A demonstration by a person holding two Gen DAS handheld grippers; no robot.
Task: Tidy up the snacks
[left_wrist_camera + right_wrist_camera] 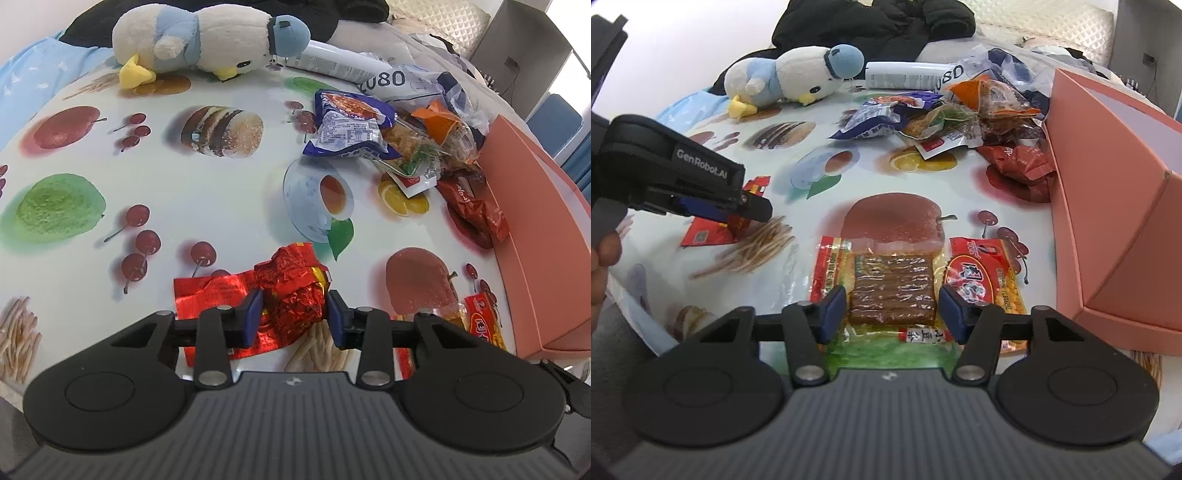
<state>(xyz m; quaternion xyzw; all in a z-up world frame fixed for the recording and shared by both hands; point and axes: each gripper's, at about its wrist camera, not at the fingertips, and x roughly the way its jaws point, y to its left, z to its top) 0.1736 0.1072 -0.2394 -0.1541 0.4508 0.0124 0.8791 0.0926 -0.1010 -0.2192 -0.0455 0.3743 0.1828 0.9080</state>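
Snacks lie scattered over our desk (229, 206), which wears a cloth printed with fruit and bread. Our left gripper (293, 314) has its blue pads pressed against the two sides of a crumpled red foil packet (295, 291), whose flat tail spreads out to the left on the cloth. Our right gripper (892, 308) stands spread, its pads either side of a clear-wrapped brown tofu snack (892, 291) without touching it; the snack lies flat on the printed apple. Just right of it sits a red and yellow packet (988, 278), close to the open pink box (1108, 206) at the desk's right edge. Farther back, a heap of mixed packets (942, 118) rests against the box's near wall, with a dark red packet (1019, 162) at its front. A plush penguin (790, 79) lies on its side at the far edge, beside a white tube (905, 74). From the right wrist view we see the left gripper down at the left, with the red foil under its tip.
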